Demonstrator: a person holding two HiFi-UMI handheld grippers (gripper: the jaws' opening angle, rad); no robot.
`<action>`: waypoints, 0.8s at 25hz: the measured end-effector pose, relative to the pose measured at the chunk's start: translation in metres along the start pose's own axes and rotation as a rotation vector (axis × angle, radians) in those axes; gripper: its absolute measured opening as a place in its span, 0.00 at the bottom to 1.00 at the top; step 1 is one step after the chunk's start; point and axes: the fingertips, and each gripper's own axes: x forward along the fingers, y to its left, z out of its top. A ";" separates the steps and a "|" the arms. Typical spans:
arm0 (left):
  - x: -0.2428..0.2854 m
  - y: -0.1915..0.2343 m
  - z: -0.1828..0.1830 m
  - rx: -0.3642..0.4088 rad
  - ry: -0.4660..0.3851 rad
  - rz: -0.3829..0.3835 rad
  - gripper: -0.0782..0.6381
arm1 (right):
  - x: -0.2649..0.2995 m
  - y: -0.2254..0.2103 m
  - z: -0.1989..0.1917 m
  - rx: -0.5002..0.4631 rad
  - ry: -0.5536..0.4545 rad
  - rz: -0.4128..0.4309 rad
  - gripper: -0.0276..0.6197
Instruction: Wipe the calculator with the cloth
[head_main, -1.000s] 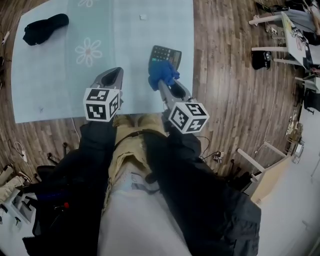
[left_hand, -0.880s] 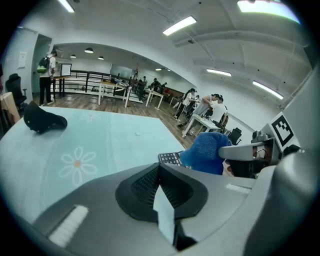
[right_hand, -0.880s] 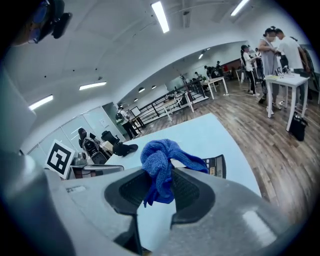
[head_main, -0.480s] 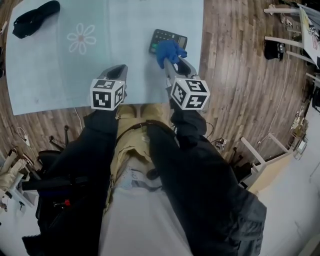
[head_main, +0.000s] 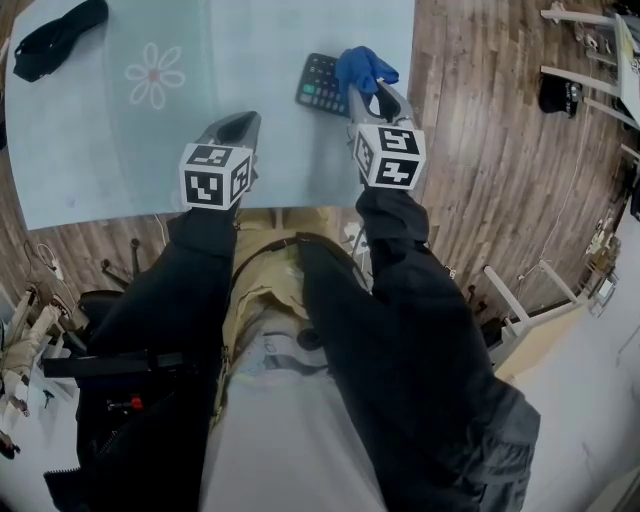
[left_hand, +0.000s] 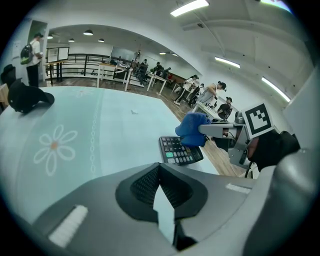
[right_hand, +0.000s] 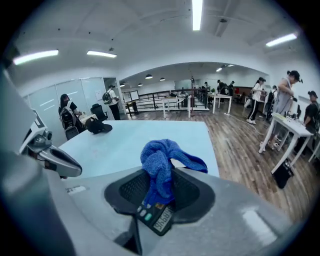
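Note:
The black calculator lies on the pale blue table near its right edge. My right gripper is shut on a bunched blue cloth, which sits at the calculator's right far side. In the right gripper view the cloth hangs between the jaws over the calculator. My left gripper hovers to the calculator's left near the table's front edge, shut and holding nothing. The left gripper view shows the calculator, the cloth and my left gripper.
A black pouch-like object lies at the table's far left corner. A white flower print marks the tabletop. Wooden floor runs along the table's right side, with white furniture beyond. People stand at desks in the background.
My right gripper has carried the cloth across the calculator, from its near end towards its far right side. The left gripper has stayed roughly in place.

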 end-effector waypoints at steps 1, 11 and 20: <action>0.001 0.000 0.000 0.000 0.004 0.001 0.11 | 0.004 -0.003 -0.002 -0.010 0.013 -0.012 0.24; 0.005 0.007 -0.002 -0.012 0.026 0.024 0.11 | 0.030 0.028 -0.030 -0.101 0.123 0.040 0.24; 0.003 0.011 -0.008 -0.029 0.028 0.035 0.11 | 0.025 0.063 -0.049 -0.125 0.145 0.132 0.24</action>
